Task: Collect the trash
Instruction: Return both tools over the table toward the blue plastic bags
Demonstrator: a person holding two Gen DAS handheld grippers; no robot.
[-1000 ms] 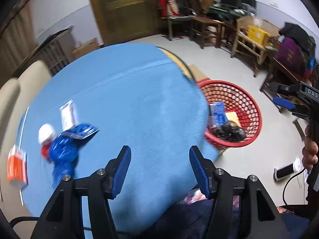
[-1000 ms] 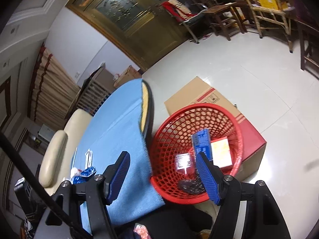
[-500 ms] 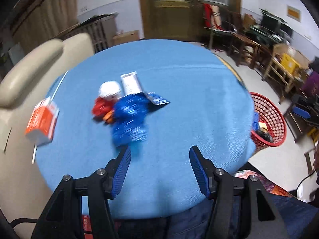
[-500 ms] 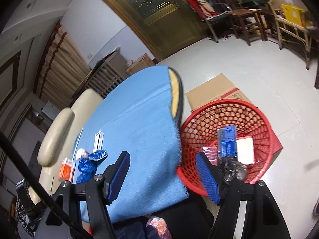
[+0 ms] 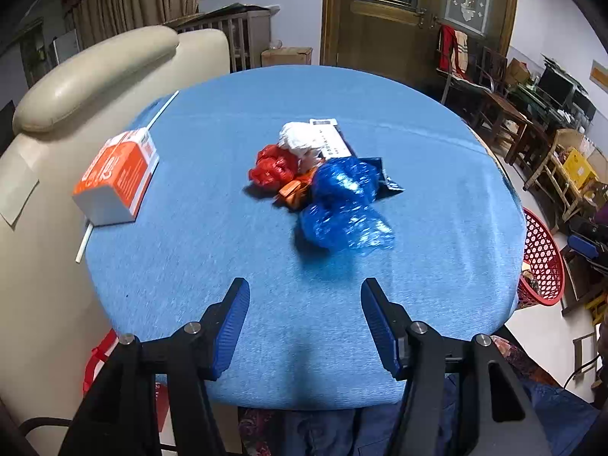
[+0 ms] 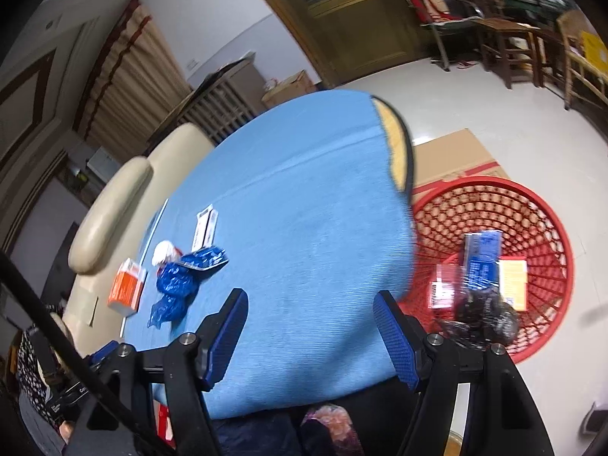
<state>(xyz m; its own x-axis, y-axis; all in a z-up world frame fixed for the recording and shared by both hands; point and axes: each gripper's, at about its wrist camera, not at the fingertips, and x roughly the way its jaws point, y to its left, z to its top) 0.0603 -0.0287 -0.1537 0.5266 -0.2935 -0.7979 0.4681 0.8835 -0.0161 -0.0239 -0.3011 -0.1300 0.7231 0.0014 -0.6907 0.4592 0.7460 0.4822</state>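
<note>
Trash pile (image 5: 323, 182) sits about mid-counter (image 5: 437, 228) on the blue cloth, dead ahead at 12 o'clock from the left claw (image 5: 304, 323), a bit beyond its tips. That claw is spread wide and carrying nothing. The nearest bit is a crinkly blue plastic bag (image 5: 344, 205), shiny and scrunched into two lumps, long axis running roughly 11 to 5 o'clock, so I'd guess a slight wrist twist helps to pinch across it. Behind it: a wadded red bag (image 5: 274, 166), a white crumpled ball (image 5: 298, 138) and a flat printed packet (image 5: 328, 140), all touching. An orange and white carton (image 5: 116, 178) lies off at 10 o'clock, well apart, on a white straw (image 5: 85, 237).

The right claw (image 6: 309, 334) is also released and empty, hanging over the counter edge, the pile way out at its 10 o'clock, so the left hand is clearly nearer. The red mesh basket (image 6: 539, 205) sits on the floor at its 2 o'clock, with boxes and a dark bag already in it.
</note>
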